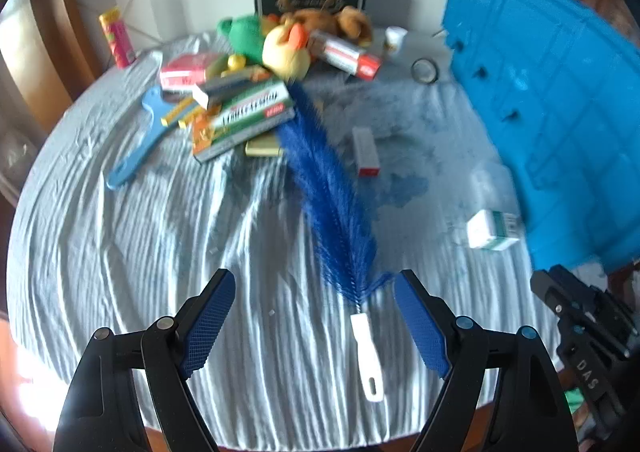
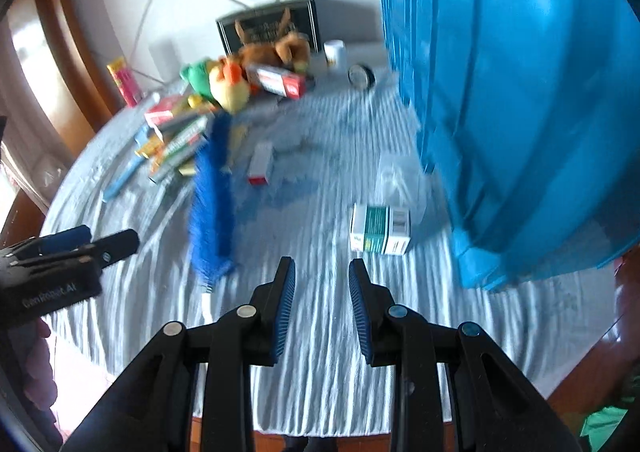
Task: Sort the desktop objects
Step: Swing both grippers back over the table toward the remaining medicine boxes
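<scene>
Low in the left wrist view, the left gripper [image 1: 314, 316] gapes wide with nothing between its jaws, over the wrinkled grey cloth [image 1: 120, 244]. Upper left lies the jumble of boxes [image 1: 240, 108] and plush toys [image 1: 286, 52]. Centre, the blue brush [image 1: 332, 188] stretches diagonally. Right, the blue crate [image 1: 552, 112] stands tilted. In the right wrist view, the right gripper [image 2: 322, 294] is partly open, empty, below the white-green box [image 2: 380, 230].

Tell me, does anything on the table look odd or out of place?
Yes. The blue crate at the right stands tipped up above the cloth with its ribbed underside showing. The boxes and plush toys lie in a loose heap at the far side. A dark patch on the cloth may be a stain or only shadow.
</scene>
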### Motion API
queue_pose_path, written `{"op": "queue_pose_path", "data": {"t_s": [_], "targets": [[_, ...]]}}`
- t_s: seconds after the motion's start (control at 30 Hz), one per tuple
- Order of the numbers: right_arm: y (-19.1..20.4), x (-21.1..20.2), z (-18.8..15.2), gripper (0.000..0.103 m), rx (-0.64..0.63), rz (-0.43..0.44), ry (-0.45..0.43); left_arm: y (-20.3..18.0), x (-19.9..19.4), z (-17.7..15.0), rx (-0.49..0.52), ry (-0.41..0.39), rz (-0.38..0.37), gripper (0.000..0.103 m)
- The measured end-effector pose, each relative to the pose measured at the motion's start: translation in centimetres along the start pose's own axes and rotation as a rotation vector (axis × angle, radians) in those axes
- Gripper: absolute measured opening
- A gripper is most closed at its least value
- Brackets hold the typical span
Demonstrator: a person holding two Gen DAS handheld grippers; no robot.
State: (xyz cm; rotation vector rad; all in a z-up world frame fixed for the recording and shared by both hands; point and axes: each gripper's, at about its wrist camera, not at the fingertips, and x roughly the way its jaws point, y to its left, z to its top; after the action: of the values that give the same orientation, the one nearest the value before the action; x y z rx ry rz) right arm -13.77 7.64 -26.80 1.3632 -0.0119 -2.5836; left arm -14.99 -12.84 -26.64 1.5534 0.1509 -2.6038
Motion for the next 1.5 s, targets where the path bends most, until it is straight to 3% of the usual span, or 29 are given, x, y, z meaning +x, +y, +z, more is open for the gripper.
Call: {"op": "queue_pose_path", "data": {"t_s": [0.3,0.63,0.9,1.0,1.07,1.1,1.2,1.37,1.43,1.5], "targets": [[-2.2,5.3,-0.3,0.027,0.045,-0.057,-0.012,-1.6,5.7,1.2,-0.013,0.069,0.020,0.082],[-2.6,9.0,-0.8,0.027,0.114,-0.137,-0.017,-2.9,10.7,3.8,0.052,0.088,0.027,0.082],[-1.9,11.0,0.6,0.028,0.124,-0.224,-0.052,-1.7,14.0,5.4,0.058,0.117,0.016,0.081],[-1.6,11.9,1.1,0.028,0.104,-0.285,-0.054,-1.0,14.2,5.5,0.055,0.117,-0.003,0.063],[-1.4,12.2,1.3,0.028,0.100,-0.308,-0.060,-0.5,14.3,5.6,0.054,0.118,-0.016,0.040],[-1.4,12.3,1.4,0.028,0.101,-0.316,-0.058,-0.2,14.2,5.6,0.056,0.122,-0.025,0.035],[-1.0,12.2,1.9,0.028,0.096,-0.339,-0.062,1.0,13.6,5.6,0.068,0.111,-0.018,0.034],[0.0,11.3,2.1,0.028,0.106,-0.222,-0.051,4.3,12.7,6.3,0.072,0.078,0.117,0.034],[0.3,11.0,2.4,0.028,0.090,-0.285,-0.058,5.9,12.4,6.8,0.050,0.086,0.127,0.035],[0.2,11.4,3.0,0.028,0.075,-0.366,-0.040,6.8,11.7,7.2,0.027,0.098,0.068,0.037]]}}
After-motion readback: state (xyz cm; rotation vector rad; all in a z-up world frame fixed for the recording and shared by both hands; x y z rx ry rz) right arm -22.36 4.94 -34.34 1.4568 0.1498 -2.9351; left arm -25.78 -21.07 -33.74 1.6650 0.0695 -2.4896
